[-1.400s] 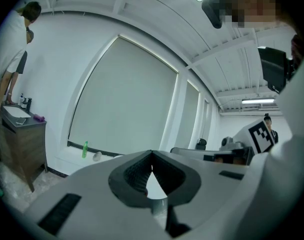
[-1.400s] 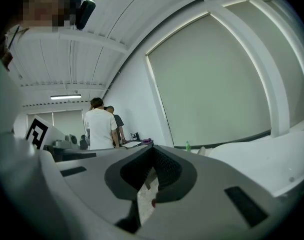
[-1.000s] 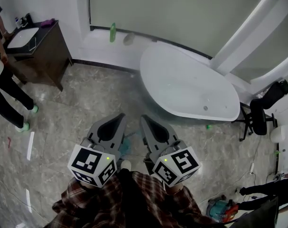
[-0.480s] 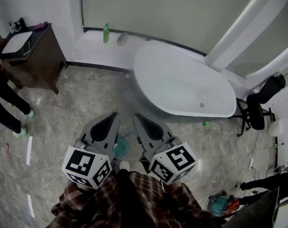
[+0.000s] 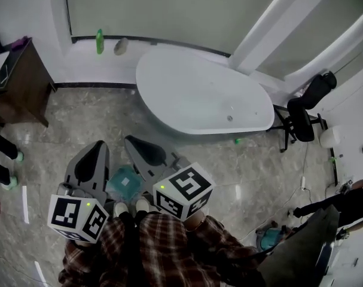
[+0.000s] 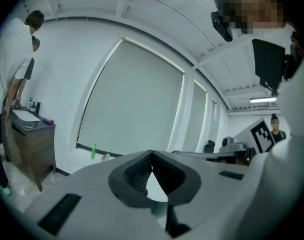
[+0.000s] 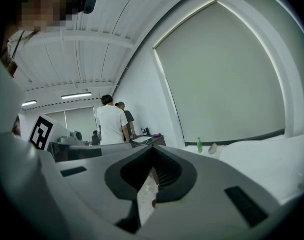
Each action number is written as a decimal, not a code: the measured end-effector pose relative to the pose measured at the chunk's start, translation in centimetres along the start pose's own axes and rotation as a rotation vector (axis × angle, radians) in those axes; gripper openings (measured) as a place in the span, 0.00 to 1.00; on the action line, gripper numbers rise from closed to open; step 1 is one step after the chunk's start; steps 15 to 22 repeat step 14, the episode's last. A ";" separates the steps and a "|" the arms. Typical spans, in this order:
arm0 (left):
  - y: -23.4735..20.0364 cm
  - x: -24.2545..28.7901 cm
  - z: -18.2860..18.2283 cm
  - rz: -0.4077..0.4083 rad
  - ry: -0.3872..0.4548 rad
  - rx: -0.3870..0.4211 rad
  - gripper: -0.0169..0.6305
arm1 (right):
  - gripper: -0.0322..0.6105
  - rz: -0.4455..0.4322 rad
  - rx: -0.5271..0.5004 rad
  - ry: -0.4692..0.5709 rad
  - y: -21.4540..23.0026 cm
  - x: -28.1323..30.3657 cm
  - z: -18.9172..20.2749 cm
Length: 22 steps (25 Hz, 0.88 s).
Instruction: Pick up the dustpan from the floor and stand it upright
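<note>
Head view: left gripper (image 5: 99, 148) & right gripper (image 5: 134, 143) level at lower left; teal dustpan (image 5: 124, 182) on floor (image 5: 79, 121) betw. them, near feet (image 5: 121, 208), partly hidden.

Left gripper view: fingers (image 6: 133, 173) closed tip to tip, nothing gripped.

Right gripper view: fingers (image 7: 168, 171) closed too, empty.

Prob. nothing done yet: pickup & standing upright both left.
</note>
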<state>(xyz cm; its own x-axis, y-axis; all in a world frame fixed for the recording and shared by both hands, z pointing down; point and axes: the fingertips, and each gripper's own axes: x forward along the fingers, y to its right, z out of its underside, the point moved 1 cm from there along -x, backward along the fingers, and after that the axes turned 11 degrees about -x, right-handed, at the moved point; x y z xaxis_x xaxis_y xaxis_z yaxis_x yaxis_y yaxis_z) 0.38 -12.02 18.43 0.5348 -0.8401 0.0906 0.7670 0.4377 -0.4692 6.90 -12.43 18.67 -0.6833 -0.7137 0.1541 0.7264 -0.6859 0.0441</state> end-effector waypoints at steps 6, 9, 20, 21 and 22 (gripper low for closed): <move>-0.5 0.1 0.0 -0.018 0.000 -0.011 0.04 | 0.07 -0.011 -0.007 -0.006 0.2 0.4 -0.1; -0.7 0.1 0.2 -0.019 0.002 -0.009 0.04 | 0.07 -0.010 -0.007 -0.002 0.3 0.5 0.1; -0.3 0.8 0.7 0.001 -0.005 -0.012 0.04 | 0.07 0.014 -0.009 0.004 1.1 -0.3 0.1; -0.3 0.8 0.7 0.001 -0.005 -0.012 0.04 | 0.07 0.014 -0.009 0.004 1.1 -0.3 0.1; -0.3 0.8 0.7 0.001 -0.005 -0.012 0.04 | 0.07 0.014 -0.009 0.004 1.1 -0.3 0.1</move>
